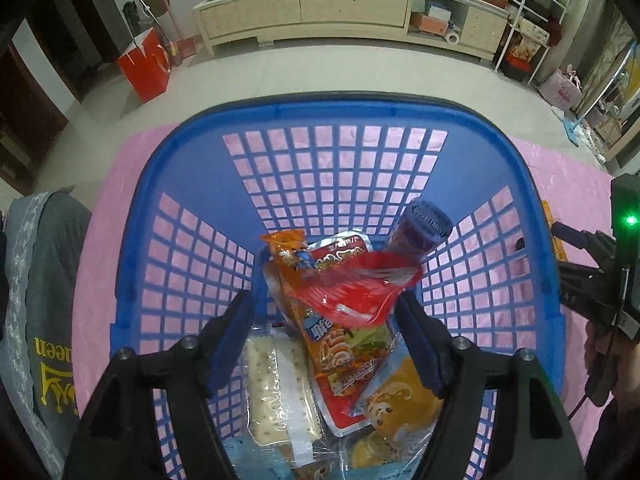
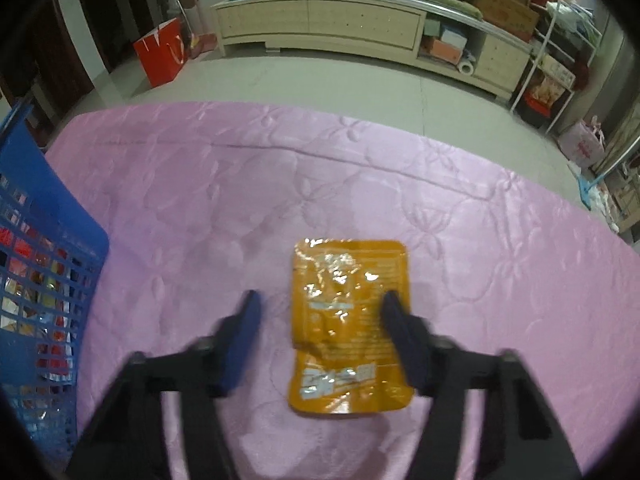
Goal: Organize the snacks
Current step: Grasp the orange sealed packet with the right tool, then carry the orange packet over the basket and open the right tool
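Note:
In the left wrist view a blue plastic basket (image 1: pixel 192 184) stands on the pink cloth and holds several snack packs. A red packet (image 1: pixel 360 284), blurred, is in the air over the pile, just off my open left gripper (image 1: pixel 324 320). A purple pack (image 1: pixel 424 228) leans on the far right wall. In the right wrist view an orange flat packet (image 2: pixel 348 328) lies on the pink cloth (image 2: pixel 280 184). My right gripper (image 2: pixel 320 324) is open and low over it, its right fingertip over the packet's right edge.
The basket's side (image 2: pixel 44 248) is at the left of the right wrist view. A grey garment (image 1: pixel 48 300) lies left of the basket. The right gripper's body (image 1: pixel 608 280) is to the basket's right. Beyond the table are tiled floor, a red bag (image 1: pixel 144 64) and a low cabinet (image 1: pixel 340 12).

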Available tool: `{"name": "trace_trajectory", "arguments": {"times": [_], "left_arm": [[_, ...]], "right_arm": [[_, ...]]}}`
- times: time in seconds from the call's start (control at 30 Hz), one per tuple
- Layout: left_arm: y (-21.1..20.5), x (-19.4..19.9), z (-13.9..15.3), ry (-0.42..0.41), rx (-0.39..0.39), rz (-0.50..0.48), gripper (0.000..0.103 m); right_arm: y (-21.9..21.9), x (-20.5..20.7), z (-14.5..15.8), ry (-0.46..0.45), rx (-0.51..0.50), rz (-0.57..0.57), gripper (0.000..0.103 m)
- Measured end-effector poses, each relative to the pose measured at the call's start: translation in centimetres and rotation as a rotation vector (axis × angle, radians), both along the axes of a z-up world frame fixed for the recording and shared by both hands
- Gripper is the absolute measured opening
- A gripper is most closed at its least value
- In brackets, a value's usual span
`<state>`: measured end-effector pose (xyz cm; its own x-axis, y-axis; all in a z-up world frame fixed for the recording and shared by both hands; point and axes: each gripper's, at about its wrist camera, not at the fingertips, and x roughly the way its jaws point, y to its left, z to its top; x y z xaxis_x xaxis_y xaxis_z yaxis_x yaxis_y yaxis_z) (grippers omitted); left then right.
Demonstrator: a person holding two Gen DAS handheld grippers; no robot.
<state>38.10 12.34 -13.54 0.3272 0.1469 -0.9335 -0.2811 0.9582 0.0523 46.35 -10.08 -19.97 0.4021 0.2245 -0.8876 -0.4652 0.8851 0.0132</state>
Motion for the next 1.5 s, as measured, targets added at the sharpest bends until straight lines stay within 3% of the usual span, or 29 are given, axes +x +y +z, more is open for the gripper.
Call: {"name": "trace_trajectory", "arguments": {"times": [0.1,0.17,0.27,0.43,1.0,1.2,1.5], "left_arm": [[-0.2,0.0,0.2,-0.008,0.025,-0.005,0.071],[-0.5,-0.2,0.4,-0.015,0.034,-0.008,0.071],[-0.9,-0.5,0.7,-0.020,0.027,-0.004,0.071],[-1.5,-1.1,1.1,-0.039,0.023,-0.010,0.071],[-1.2,-6.6,5.7,-0.153,-0.039,-0.005,0.071],[-1.1,-9.6,7.7,-0.204,-0.034,-0.002,0.071],[0.5,-13.8,9.5,-0.265,-0.063,-0.007,0.071]], "right_arm": [[0.0,-0.3,-0.1,-0.013,-0.026,0.043,0.038],[-0.1,-0.4,0.0,-0.012,-0.031,0.052,0.027],[-0.6,-0.7,0.0,-0.013,-0.029,0.058,0.017],[-1.7,-1.7,0.9,-0.020,0.011,0.056,0.011],[-0.3,-9.3,14.2,-0.194,0.169,0.105,0.010],[1.6,-12.9,18.2,-0.202,0.276,0.160,0.010],[5.5,-16.9,20.4,-0.240,0.270,0.237,0.010]]}}
